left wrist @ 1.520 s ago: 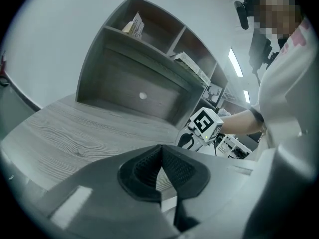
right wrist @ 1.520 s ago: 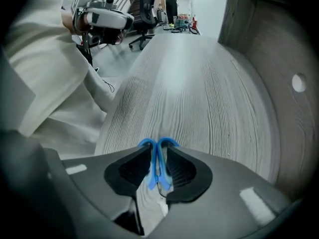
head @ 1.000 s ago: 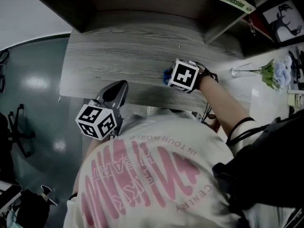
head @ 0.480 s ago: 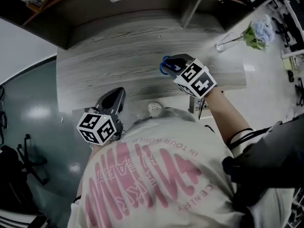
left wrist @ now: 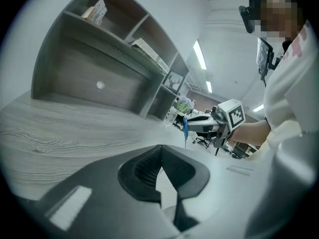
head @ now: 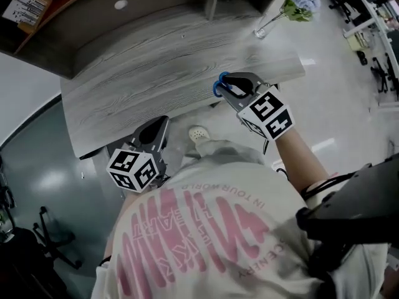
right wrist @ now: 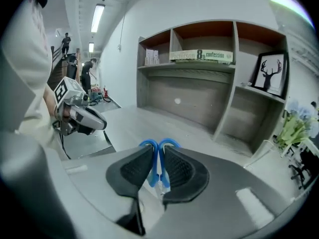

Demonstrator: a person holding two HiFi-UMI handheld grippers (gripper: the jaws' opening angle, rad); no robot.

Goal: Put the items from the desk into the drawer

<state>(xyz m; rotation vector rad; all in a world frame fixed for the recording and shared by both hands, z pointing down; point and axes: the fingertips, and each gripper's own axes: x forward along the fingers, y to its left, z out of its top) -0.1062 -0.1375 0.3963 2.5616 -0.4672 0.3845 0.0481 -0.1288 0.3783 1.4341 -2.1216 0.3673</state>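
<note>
I'm seeing a grey woodgrain desk (head: 156,61) with a cubby hutch (right wrist: 189,101) on top, over a shiny grey floor (head: 37,167). Strip lights (right wrist: 97,18) run overhead, deer print (right wrist: 270,73) in the right-hand cubby.

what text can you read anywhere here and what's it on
"8th confession": book lying in the middle shelf compartment; the word before it is blurred.
"IN TOUR WORLD": shirt; the large pink letters are unreadable.
Print on the white box: too small.
</note>
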